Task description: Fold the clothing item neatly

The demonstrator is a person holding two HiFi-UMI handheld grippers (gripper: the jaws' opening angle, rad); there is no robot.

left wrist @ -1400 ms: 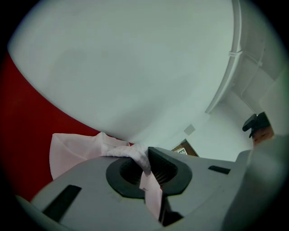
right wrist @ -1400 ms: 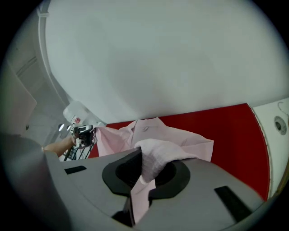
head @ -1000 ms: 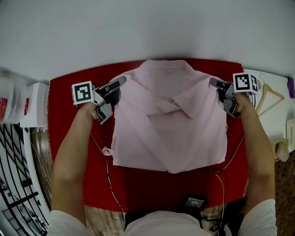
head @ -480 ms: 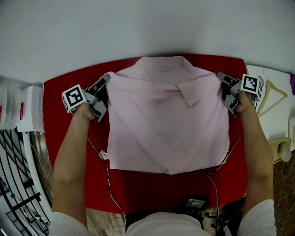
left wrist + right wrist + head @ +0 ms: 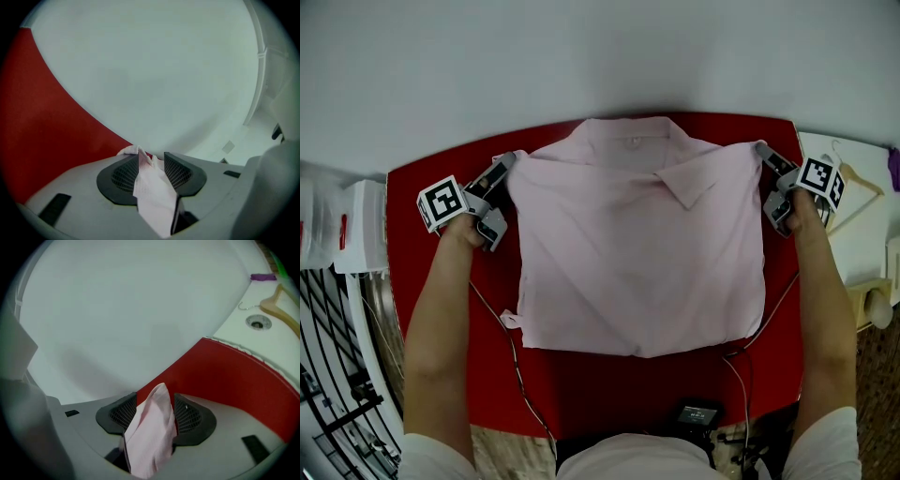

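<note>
A pale pink shirt (image 5: 637, 253) lies spread flat on the red table (image 5: 422, 187), collar at the far edge. My left gripper (image 5: 506, 178) is at its far left corner and my right gripper (image 5: 769, 183) at its far right corner. Both sets of jaws have just been opening. In the left gripper view a strip of the pink cloth (image 5: 152, 187) lies loose between the parted pads, with a gap on its right side. In the right gripper view a bunched fold of the cloth (image 5: 150, 437) sits between wide-apart pads.
A wooden hanger (image 5: 853, 192) lies on a white surface right of the table. Cables (image 5: 511, 347) and a small black device (image 5: 696, 412) are at the near edge. White containers (image 5: 356, 211) stand left of the table. A pale wall rises behind.
Both hands moved outward and toward the far edge, drawing the shirt's top corners apart. The diagonal fold across the chest has flattened out. Both jaws have parted.
</note>
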